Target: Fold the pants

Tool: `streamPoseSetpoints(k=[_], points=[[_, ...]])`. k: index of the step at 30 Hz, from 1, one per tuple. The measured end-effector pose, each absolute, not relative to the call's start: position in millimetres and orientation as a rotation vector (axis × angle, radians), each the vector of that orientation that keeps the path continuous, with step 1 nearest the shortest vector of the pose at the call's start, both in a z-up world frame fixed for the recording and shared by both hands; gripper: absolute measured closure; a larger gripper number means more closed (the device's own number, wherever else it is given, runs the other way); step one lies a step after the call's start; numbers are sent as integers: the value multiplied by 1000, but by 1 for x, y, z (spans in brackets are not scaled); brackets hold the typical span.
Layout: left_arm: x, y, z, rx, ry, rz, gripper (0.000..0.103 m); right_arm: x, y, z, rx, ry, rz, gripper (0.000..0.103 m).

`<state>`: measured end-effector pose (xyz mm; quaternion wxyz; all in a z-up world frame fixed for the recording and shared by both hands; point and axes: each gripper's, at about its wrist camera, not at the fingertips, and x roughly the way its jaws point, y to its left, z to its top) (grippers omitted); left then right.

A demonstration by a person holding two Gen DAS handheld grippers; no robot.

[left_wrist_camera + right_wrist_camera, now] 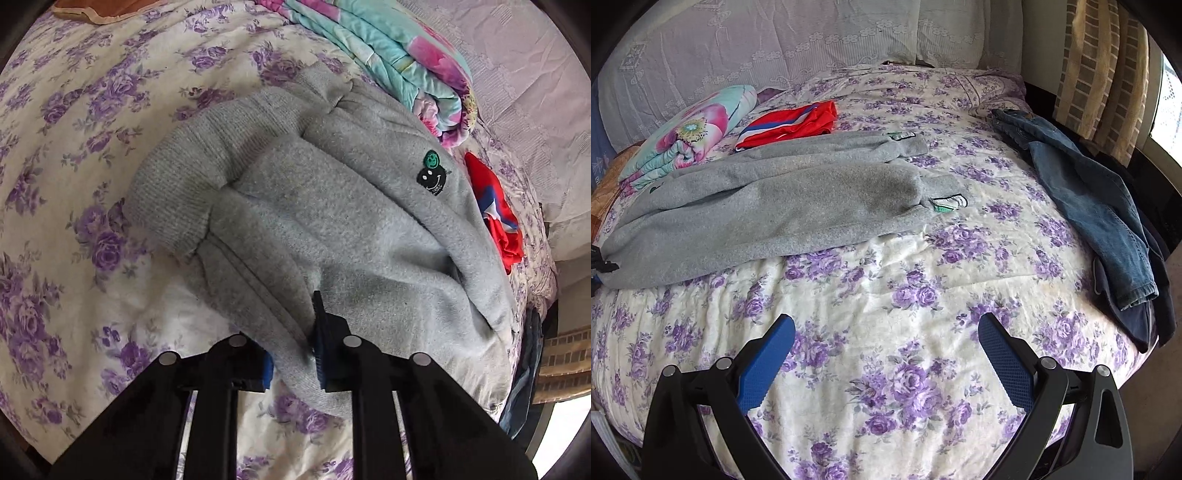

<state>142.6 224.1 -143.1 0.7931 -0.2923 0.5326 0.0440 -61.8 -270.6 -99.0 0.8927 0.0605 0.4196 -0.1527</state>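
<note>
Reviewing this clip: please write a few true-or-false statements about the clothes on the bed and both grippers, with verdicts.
1. The left gripper is clamped on the grey pants. True.
2. The right gripper holds the jeans. False: its jaws stand open over the bare floral bedspread, and the jeans lie apart near the bed's edge.
3. The grey pants are folded into a small square. False: in the right wrist view both legs lie stretched out.
4. A red garment lies beyond the grey pants. True.
</note>
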Motion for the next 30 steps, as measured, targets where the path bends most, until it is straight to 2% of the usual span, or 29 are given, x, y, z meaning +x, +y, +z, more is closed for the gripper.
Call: streamPoseSetpoints(k=[2,5,10,18,19,20,21,22,25,30], points=[[121,216,-133,-564,1088,101,94,-63,-284,-102,163,889,-310,3],[93,210,-123,-531,1020,56,94,-59,-307,-107,270,921,-268,3],[101,214,-141,-505,1076,60,93,-17,-332,-116,417,956,-196,3],[105,219,-148,-517,1090,23,90,80,-356,-145,493,1063,-206,4],[105,220,-150,-519,1094,22,88,86,-360,-148,503,1062,-215,16],[105,221,-151,-522,1098,21,88,90,-362,-152,532,1037,-197,32],[107,221,-153,-524,1103,23,87,94,-364,-156,558,1024,-178,73],[109,221,-154,-522,1111,26,87,99,-365,-162,566,1033,-165,81],[111,216,-150,-495,1116,39,91,94,-364,-155,565,1000,-161,86],[89,212,-127,-467,1050,27,95,46,-367,-112,555,904,-134,86]])
